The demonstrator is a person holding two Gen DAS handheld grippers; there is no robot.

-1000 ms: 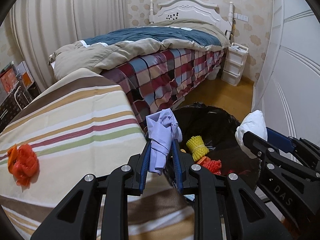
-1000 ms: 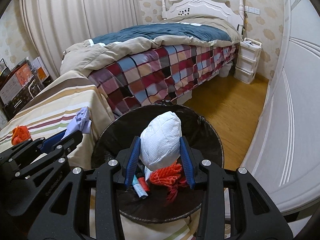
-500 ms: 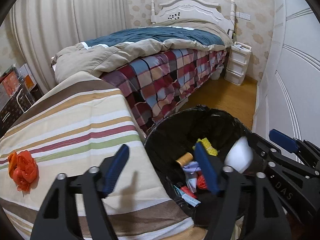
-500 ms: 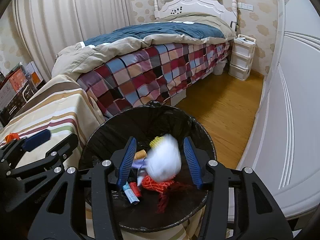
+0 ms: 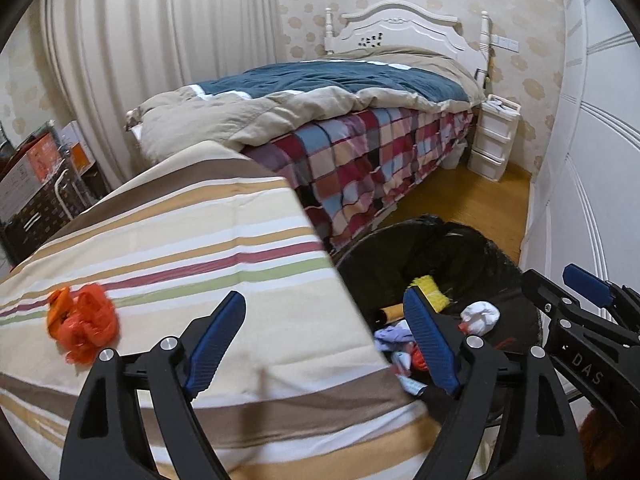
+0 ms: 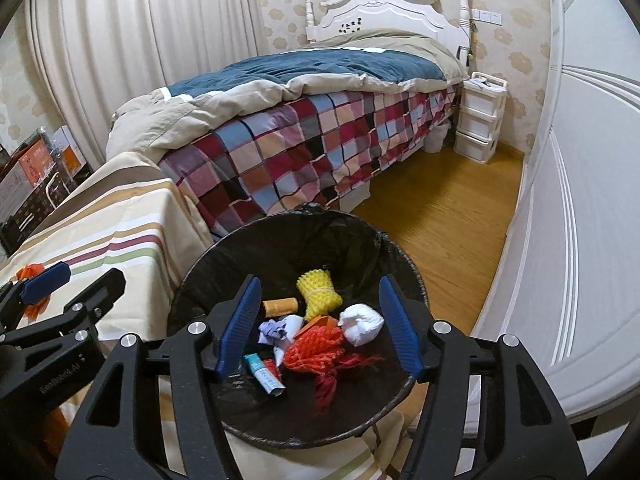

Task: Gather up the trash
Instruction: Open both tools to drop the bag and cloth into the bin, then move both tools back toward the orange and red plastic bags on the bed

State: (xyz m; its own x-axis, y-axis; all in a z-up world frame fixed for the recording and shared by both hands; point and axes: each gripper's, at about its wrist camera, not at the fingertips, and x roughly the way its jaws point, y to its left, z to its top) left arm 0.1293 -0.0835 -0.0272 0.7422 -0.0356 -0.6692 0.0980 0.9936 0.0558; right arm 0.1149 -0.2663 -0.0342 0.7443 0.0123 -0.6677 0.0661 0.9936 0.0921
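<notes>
The trash is mostly in the black bin [image 6: 298, 240] now. A white paper ball [image 6: 362, 324] lies at the bottom, just beside a red net [image 6: 316, 350], a yellow net [image 6: 318, 294], a crumpled purple paper [image 6: 274, 330], a small orange roll [image 6: 280, 307] and a little tube [image 6: 264, 374]. One piece is left out — an orange plastic bag [image 5: 82, 322] lying on the striped bench [image 5: 224, 240], well away from the bin.

The right gripper [image 6: 318, 322] hangs over the bin. Its fingers have just been opening and stand apart with nothing between them; the white ball lies far below them. The left gripper [image 5: 326, 342] hangs over the bench edge next to the bin. Its fingers have just been opening too, and they are wide apart and empty.

I think the next job is the orange bag. The left gripper is nearer to it, so it seems the one to go. The bag looks thin and floppy, so it may be best to come down from above, fingers wide, and pinch the puffy middle — not a loose corner, which could slip. Watch the cloth on the bench, so the fingers do not grab it too.
</notes>
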